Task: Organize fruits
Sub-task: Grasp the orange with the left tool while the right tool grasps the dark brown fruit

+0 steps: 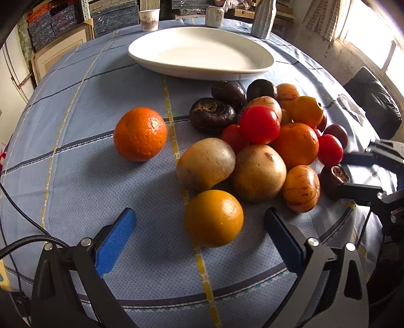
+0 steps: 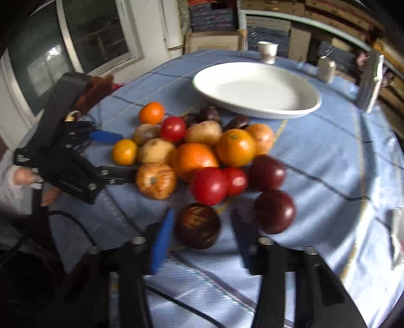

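Note:
A pile of fruit lies on the blue checked tablecloth (image 1: 83, 176). My left gripper (image 1: 202, 234) is open, its blue pads on either side of a yellow-orange fruit (image 1: 213, 218) without touching it. A lone orange (image 1: 140, 133) sits to the left of the pile. My right gripper (image 2: 199, 234) is open around a dark purple fruit (image 2: 197, 225) at the pile's near edge; it also shows in the left wrist view (image 1: 353, 174), with that dark fruit (image 1: 334, 180) between its fingers. An empty white oval plate (image 1: 202, 54) lies behind the pile.
Red tomatoes (image 1: 260, 123), tan fruits (image 1: 205, 164), oranges (image 1: 296, 145) and dark purple fruits (image 1: 212, 114) crowd the pile. Two paper cups (image 1: 149, 19) and a grey bottle (image 1: 263, 19) stand at the table's far edge. Cables (image 1: 22, 242) trail near the left gripper.

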{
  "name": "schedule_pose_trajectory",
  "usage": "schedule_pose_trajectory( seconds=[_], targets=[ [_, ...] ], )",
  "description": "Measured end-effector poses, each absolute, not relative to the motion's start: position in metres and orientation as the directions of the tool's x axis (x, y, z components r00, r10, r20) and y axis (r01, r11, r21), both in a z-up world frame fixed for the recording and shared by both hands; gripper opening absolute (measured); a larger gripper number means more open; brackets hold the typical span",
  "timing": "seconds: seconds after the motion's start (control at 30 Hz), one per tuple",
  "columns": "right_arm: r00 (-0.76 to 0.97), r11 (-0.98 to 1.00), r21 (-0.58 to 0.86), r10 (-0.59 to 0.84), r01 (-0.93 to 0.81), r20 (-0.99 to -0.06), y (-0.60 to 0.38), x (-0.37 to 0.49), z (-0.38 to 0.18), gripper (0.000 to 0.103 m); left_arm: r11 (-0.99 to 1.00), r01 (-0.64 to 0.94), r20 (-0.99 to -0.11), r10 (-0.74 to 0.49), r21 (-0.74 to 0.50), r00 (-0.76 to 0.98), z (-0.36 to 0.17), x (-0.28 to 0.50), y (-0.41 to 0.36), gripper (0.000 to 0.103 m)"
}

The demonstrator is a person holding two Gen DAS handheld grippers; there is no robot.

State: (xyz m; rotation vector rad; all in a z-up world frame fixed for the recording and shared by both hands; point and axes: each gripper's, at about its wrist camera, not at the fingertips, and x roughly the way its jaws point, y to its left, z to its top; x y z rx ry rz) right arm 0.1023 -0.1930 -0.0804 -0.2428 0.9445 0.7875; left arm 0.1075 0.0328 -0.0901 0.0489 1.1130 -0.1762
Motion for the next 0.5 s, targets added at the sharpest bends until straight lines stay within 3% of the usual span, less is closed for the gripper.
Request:
schedule_pose_trajectory(
  seconds=[0.13, 0.17, 0.3, 0.5],
  targets=[
    [0.335, 0.7, 0.148, 0.503, -0.698, -0.797, -0.194, 0.099, -0.079, 0.041, 0.984, 0.171, -0.887, -0.126, -0.054, 0.445, -0.088, 0.106, 0.033, 0.098],
    [0.335, 0.701, 0.151, 0.505, -0.697, -0.795, -0.196, 0.1, -0.079, 0.041, 0.984, 0.171, -0.883, -0.13, -0.057, 0.452, -0.088, 0.104, 0.034, 0.094],
    [0.339, 0.693, 0.137, 0.504, -0.708, -0.794, -0.2, 0.1, -0.081, 0.041, 0.981, 0.185, -0.87, -0.142, -0.06, 0.472, -0.083, 0.098, 0.036, 0.061],
    [0.297, 0.695, 0.185, 0.512, -0.694, -0.806, -0.202, 0.107, -0.089, 0.044, 0.977, 0.207, -0.864, -0.144, -0.047, 0.483, -0.083, 0.096, 0.032, 0.061]
  ],
)
